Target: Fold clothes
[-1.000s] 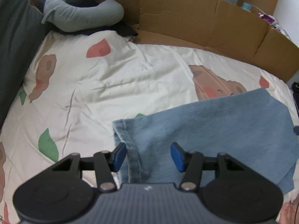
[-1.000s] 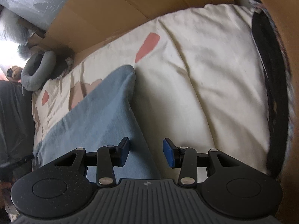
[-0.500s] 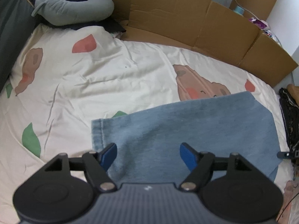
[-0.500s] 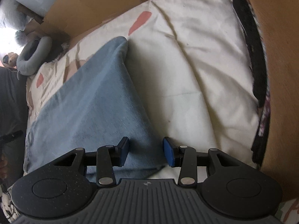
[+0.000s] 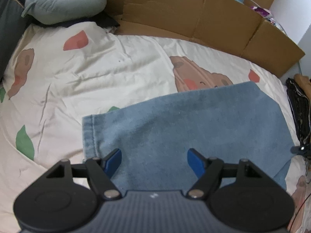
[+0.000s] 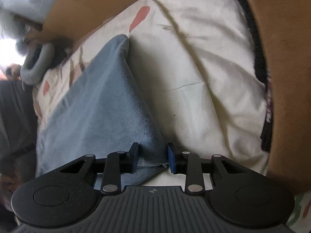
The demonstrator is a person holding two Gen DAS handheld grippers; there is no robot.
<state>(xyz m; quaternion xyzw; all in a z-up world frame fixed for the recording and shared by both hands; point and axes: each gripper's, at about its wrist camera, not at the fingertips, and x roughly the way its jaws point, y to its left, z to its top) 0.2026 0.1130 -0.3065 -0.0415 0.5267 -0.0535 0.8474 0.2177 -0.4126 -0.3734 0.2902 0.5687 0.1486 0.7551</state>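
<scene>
Folded blue jeans point(image 5: 194, 124) lie flat on the patterned bed sheet point(image 5: 97, 68), with the stitched hem at their left end. My left gripper point(image 5: 154, 160) hovers over the near edge of the denim, its jaws open wide and nothing between the blue pads. In the right wrist view the jeans point(image 6: 101, 101) run away to the upper left. My right gripper point(image 6: 152, 158) is at their near right corner. Its jaws are closing, and a bunched ridge of denim fills the gap and touches both pads.
A brown cardboard wall point(image 5: 194, 13) lines the far side of the bed. A grey neck pillow point(image 5: 62, 5) lies at the far left corner. A dark garment point(image 5: 297, 112) hangs along the right edge of the bed, and dark fabric borders its left side.
My left gripper opened wider and shifted right, off the hem and over the denim. My right gripper moved onto the jeans' near corner and narrowed its jaws around the cloth.
</scene>
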